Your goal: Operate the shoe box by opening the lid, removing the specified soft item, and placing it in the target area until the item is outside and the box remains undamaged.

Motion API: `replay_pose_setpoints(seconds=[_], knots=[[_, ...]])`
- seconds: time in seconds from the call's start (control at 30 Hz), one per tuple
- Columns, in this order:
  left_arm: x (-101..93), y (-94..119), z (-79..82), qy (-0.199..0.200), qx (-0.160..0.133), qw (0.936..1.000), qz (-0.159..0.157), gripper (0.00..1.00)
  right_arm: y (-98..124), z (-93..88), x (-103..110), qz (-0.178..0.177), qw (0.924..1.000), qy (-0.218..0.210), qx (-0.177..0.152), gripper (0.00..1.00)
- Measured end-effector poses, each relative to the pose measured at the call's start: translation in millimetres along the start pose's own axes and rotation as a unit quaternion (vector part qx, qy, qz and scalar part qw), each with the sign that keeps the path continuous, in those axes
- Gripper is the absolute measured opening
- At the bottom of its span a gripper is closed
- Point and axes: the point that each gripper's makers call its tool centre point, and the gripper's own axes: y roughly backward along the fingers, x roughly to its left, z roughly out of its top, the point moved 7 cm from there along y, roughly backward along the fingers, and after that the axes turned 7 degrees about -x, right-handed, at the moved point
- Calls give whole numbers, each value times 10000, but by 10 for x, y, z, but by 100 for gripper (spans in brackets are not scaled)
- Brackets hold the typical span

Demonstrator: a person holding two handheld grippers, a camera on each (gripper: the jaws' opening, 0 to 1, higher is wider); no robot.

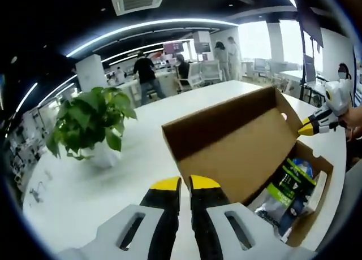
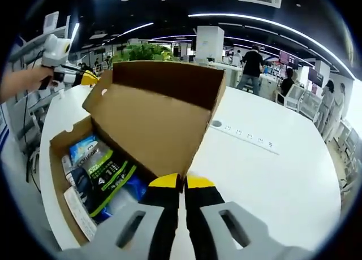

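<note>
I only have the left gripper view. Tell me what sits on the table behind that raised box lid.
Observer: A white power strip lies on the table behind the lid.
Operator: Give me the right gripper.
Observer: The right gripper is shut, tips by the lid's side edge; I can't tell if they touch.
Operator: Now my own gripper from there.
Observer: The left gripper, held in a hand, has its yellow tips by the lid's opposite corner.

Open-plan office: white counter [image 1: 85,192]; potted plant [image 1: 90,124]; curved ceiling light strips [image 1: 141,27]; ceiling air vent [image 1: 138,0]; bright windows [image 1: 254,39]; white pillar [image 2: 209,43]; inset power strip [image 2: 246,137]; distant desks, people.
</note>
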Motion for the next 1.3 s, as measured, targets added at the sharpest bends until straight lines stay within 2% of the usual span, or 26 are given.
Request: replay_pose_setpoints(seconds=[0.27, 0.53, 1.0, 1.3], knots=[[-71, 31, -281, 347, 283, 9990, 1, 3, -32, 5, -19, 25, 10000, 66, 51, 0], [-156, 15, -434, 495, 448, 9978, -30, 2, -78, 12, -47, 54, 9999, 64, 125, 1], [-156, -55, -440, 365, 475, 9982, -35, 1, -140, 14, -84, 109, 9996, 94, 225, 1], [-155, -122, -440, 285, 594, 9978, -56, 1, -187, 19, -120, 118, 9992, -97, 383, 1]])
